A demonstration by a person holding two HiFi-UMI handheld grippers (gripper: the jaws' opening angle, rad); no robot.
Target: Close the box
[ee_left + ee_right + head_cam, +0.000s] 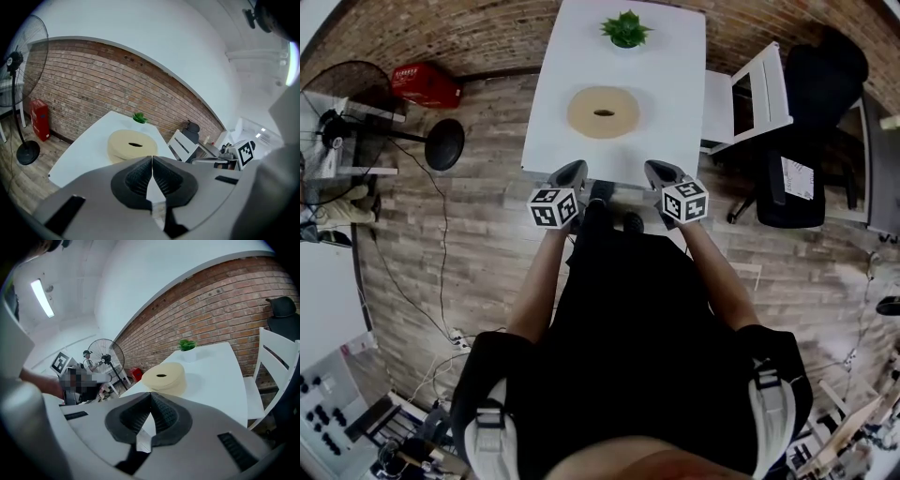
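A round cream box [603, 112] with a dark slot in its lid lies on the white table [675, 94], near the middle. It also shows ahead in the left gripper view as the round box [131, 145] and in the right gripper view as the round box [164, 377]. My left gripper [571, 174] is held at the table's near edge, shut with nothing between its tips. To its right, my right gripper [661, 174] hovers at the same edge, also shut and empty. Both are short of the box and not touching it.
A small green plant [624, 29] stands at the table's far end. A white chair [748, 92] and a black office chair [811, 131] are to the right. On the left are a floor fan [356, 112], its round base [444, 144] and a red case [425, 85].
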